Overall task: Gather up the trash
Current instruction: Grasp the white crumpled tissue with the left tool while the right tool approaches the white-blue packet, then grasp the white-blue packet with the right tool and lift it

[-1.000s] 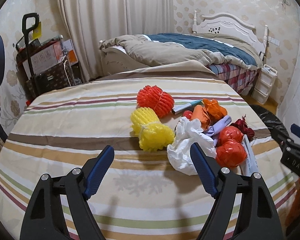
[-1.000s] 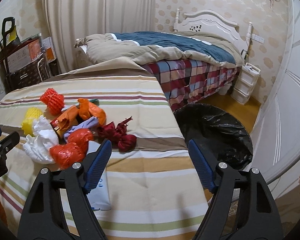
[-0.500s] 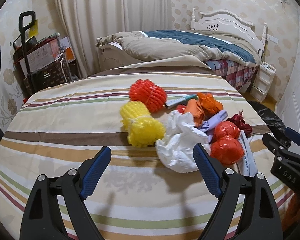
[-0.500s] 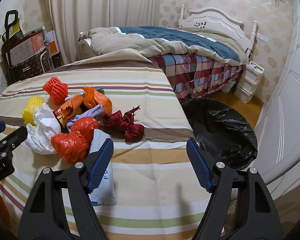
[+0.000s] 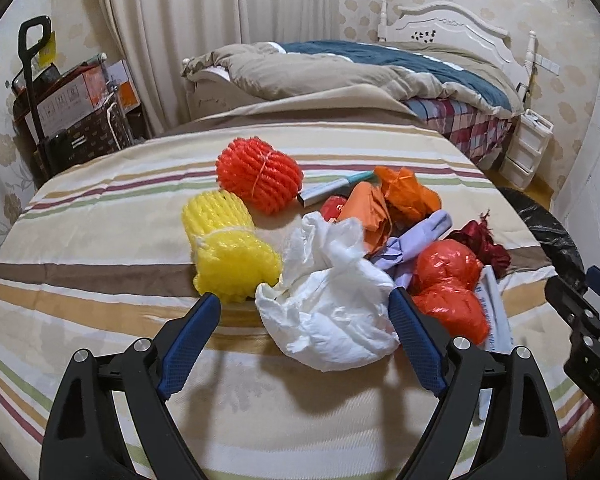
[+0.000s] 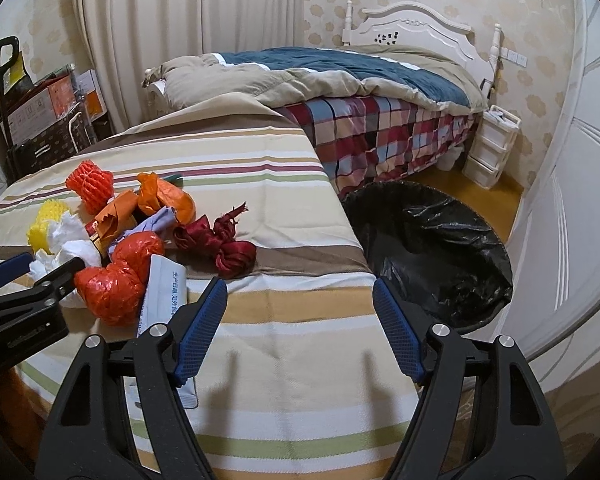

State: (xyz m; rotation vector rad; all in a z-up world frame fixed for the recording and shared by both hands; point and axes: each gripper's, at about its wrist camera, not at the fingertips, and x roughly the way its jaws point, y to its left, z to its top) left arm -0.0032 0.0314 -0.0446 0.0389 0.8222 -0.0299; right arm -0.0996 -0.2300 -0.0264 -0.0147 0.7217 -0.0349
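While its jaws have just been opening, the left claw [image 5: 304, 326] stands wide over the striped counter [image 5: 100, 320], nothing pressed between the pads; the crumpled white plastic bag [image 5: 332, 304] lies just ahead, in the gap between the blue fingertips [image 5: 204, 312]. Right claw [image 6: 300, 312] also spread, empty, over bare cloth near the counter's front edge. Trash sits in one heap on the counter: yellow foam fruit net [image 5: 228, 252] touching the white bag's left side, orange-red plastic bag [image 5: 448, 288] at its right, a white printed carton [image 6: 164, 300] lying flat beside that, partly behind the right claw's left finger. Behind these, a lilac wad [image 5: 416, 244], crumpled orange wrappers [image 5: 392, 204], a dark red ribbon bundle [image 6: 224, 244] a little apart toward the counter's right side. Farther back, a red foam fruit net [image 5: 260, 176] with a teal-ended tube [image 5: 336, 188] beside it. On the floor past the counter's right edge, a bin lined with a black bag [image 6: 432, 248], mouth open. Beyond: bed [image 6: 360, 92] with tan and blue quilt, white headboard, curtain, boxes at far left.
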